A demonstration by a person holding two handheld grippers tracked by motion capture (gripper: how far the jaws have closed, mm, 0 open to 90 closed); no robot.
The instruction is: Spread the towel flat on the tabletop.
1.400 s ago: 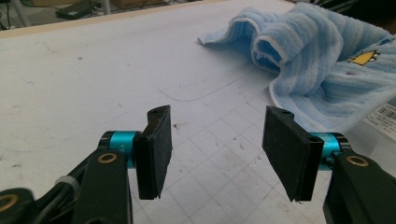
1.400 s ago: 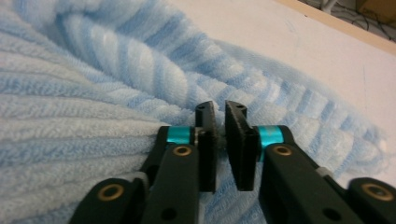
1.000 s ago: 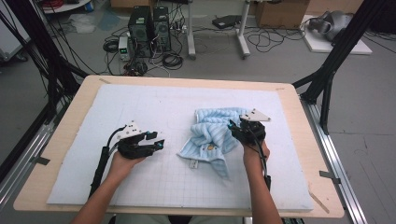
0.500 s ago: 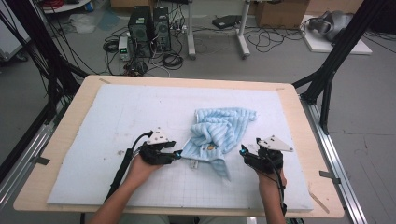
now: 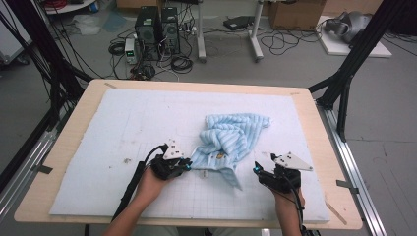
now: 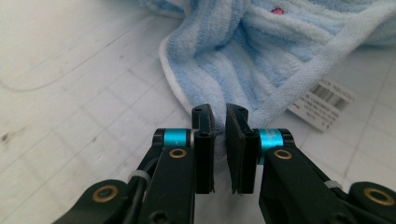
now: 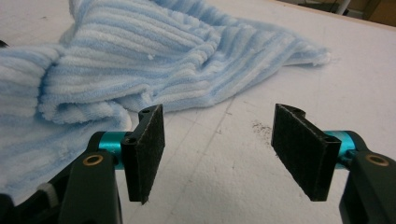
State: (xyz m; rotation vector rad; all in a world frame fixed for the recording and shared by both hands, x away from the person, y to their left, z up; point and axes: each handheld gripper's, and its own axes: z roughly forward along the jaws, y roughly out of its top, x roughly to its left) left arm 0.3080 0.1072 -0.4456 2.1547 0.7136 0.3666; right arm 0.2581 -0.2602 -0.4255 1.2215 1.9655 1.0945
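My left tool is nipped onto the near hem of the blue towel crumpled mid-counter, so I'd slide my wide-open right tool low to the opposite corner before pulling it flat.

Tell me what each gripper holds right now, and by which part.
The left gripper pinches the blue towel at its near hemmed edge. The right gripper is open, holding nothing.

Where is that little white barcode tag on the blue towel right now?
In the left gripper view the barcode tag lies flat on the mat at the towel's near hem, just right of the left gripper's fingers.
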